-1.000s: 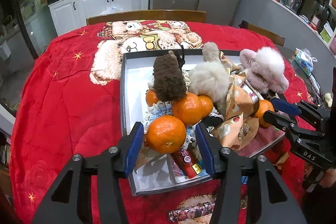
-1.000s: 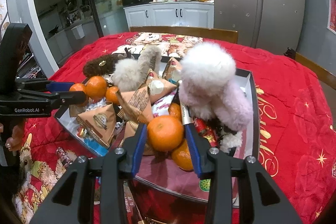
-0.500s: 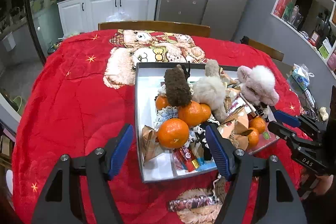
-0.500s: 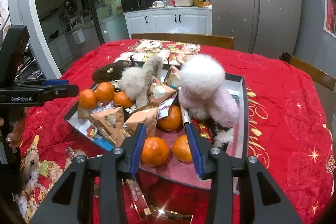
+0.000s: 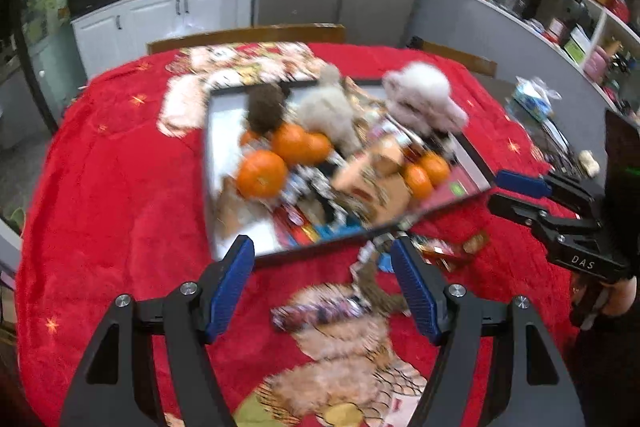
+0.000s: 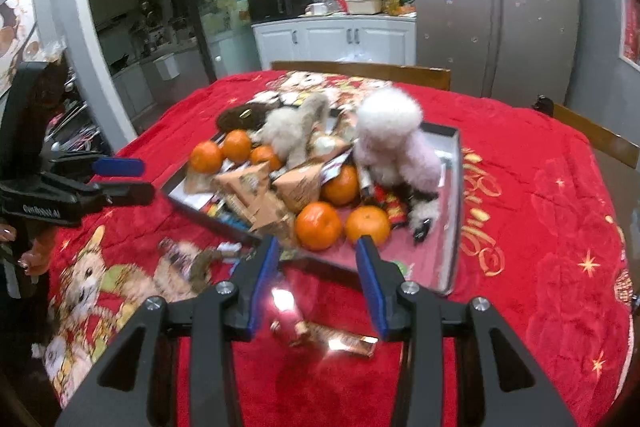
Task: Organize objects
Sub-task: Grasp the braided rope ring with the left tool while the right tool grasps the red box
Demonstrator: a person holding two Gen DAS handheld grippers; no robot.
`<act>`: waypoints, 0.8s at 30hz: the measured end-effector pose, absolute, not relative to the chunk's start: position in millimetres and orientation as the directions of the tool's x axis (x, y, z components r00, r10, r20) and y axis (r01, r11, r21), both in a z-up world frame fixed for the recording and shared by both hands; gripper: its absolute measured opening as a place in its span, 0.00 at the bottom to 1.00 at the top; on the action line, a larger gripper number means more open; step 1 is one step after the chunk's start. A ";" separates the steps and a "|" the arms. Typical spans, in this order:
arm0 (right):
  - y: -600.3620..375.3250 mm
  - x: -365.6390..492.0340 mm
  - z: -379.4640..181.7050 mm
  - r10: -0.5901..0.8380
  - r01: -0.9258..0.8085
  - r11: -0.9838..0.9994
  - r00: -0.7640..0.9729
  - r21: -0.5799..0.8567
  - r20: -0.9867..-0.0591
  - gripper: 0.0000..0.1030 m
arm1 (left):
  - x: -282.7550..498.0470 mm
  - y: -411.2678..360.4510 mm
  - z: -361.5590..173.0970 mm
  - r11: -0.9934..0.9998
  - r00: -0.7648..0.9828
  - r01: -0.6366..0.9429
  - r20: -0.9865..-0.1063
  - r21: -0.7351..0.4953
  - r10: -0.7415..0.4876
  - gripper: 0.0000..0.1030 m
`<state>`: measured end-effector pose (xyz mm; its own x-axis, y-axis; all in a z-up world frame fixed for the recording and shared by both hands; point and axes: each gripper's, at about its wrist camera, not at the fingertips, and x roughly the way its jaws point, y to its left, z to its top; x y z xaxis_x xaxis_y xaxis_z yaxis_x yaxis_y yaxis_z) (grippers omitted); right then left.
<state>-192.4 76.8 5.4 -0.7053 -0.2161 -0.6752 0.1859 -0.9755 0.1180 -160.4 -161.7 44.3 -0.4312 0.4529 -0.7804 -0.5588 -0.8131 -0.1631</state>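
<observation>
A red blanket (image 6: 532, 195) is covering the whole table, and a shallow tray (image 6: 452, 163) is sitting on it toward twelve o'clock from both cameras. The tray is holding a heap of things: a pale pink plush toy (image 6: 394, 143) at its one o'clock side, a beige plush toy (image 6: 290, 127) and a brown plush toy (image 5: 266, 105) further round toward eleven, folded snack packets (image 6: 298, 187) in the middle, and oranges (image 6: 318, 225) lying loose among them. The left gripper (image 5: 322, 289) is hanging spread wide and empty, just short of the tray's near edge, above a wrapped candy bar (image 5: 320, 311) lying on the blanket. The right gripper (image 6: 316, 283) is also standing spread and empty, just short of two oranges at the tray's six o'clock edge, with a shiny wrapper (image 6: 324, 337) lying on the blanket below it.
</observation>
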 end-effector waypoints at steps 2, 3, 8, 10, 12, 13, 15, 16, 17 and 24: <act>71.5 -189.9 0.2 -0.255 0.227 -0.965 -0.685 0.133 -0.683 0.39 | -156.1 -155.1 34.2 -0.804 -0.406 -0.570 -0.792 -0.171 0.456 0.69; 66.1 -188.3 -3.4 -0.272 0.253 -0.959 -0.671 0.131 -0.690 0.39 | -155.0 -152.5 28.9 -0.802 -0.394 -0.571 -0.797 -0.177 0.457 0.69; 46.3 -183.9 -20.2 -0.275 0.323 -0.943 -0.626 0.079 -0.730 0.39 | -151.2 -139.5 9.4 -0.781 -0.349 -0.594 -0.813 -0.194 0.467 0.69; 43.1 -184.6 -26.4 -0.271 0.331 -0.941 -0.614 0.070 -0.741 0.39 | -151.0 -134.6 4.7 -0.773 -0.340 -0.606 -0.818 -0.188 0.464 0.69; 43.9 -187.7 -31.8 -0.268 0.327 -0.942 -0.607 0.072 -0.749 0.39 | -152.5 -131.0 -0.1 -0.772 -0.333 -0.610 -0.826 -0.179 0.454 0.69; 44.3 -188.6 -33.5 -0.265 0.325 -0.943 -0.604 0.072 -0.751 0.39 | -153.2 -129.2 -2.7 -0.772 -0.328 -0.611 -0.831 -0.177 0.450 0.69; 45.6 -191.2 -38.3 -0.262 0.322 -0.944 -0.594 0.074 -0.760 0.39 | -154.2 -126.5 -5.9 -0.765 -0.315 -0.619 -0.834 -0.181 0.452 0.69; 46.0 -191.4 -40.0 -0.264 0.322 -0.943 -0.590 0.076 -0.763 0.39 | -154.7 -123.7 -7.3 -0.760 -0.309 -0.624 -0.837 -0.180 0.452 0.69; 46.4 -192.2 -41.7 -0.265 0.324 -0.943 -0.585 0.079 -0.766 0.38 | -154.6 -122.3 -8.6 -0.758 -0.306 -0.628 -0.838 -0.179 0.451 0.69; 43.0 -198.0 -50.1 -0.260 0.337 -0.939 -0.564 0.069 -0.784 0.38 | -159.7 -114.9 -17.3 -0.744 -0.271 -0.638 -0.845 -0.202 0.461 0.64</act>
<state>-198.0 43.0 -50.1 -0.5641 -0.2601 -0.7837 0.3371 -0.9390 0.0690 -159.7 -114.9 -17.3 -0.2706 0.4611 -0.8451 -0.6375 -0.7436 -0.2016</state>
